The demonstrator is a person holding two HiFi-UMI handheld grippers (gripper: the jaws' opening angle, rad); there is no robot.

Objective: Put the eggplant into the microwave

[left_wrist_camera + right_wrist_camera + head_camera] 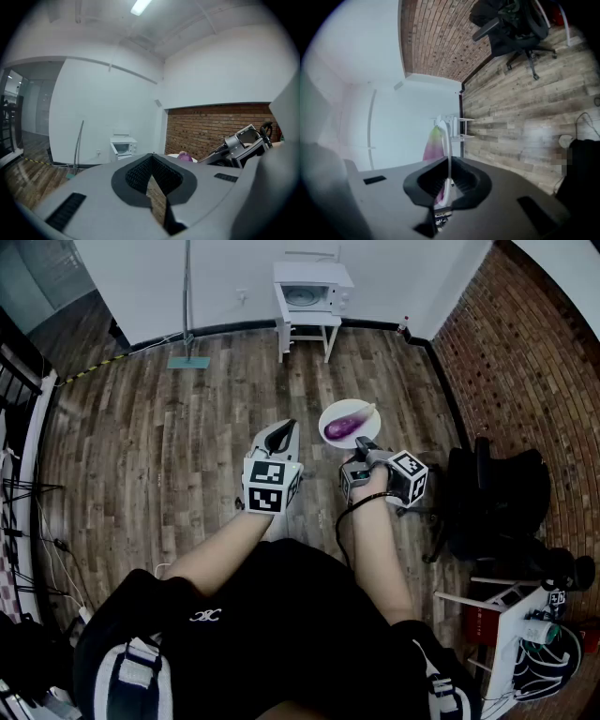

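Note:
A purple eggplant [347, 425] lies on a small white plate [325, 421] held above the wooden floor. My right gripper [362, 445] is shut on the plate's near rim. In the right gripper view the plate [446, 140] stands edge-on between the jaws, with the eggplant [431, 143] on its left. My left gripper [283, 430] is just left of the plate, shut and empty. In the left gripper view its tips [151, 157] meet, and the eggplant [184, 156] shows beyond them to the right. The white microwave [312, 294] sits on a white stand by the far wall, also visible as the microwave [123, 147].
A black office chair [487, 493] stands at the right beside the brick wall [534, 362]. A white table [520, 638] with clutter is at the lower right. A pole on a flat base [188, 360] stands left of the microwave stand. Cables run along the left edge.

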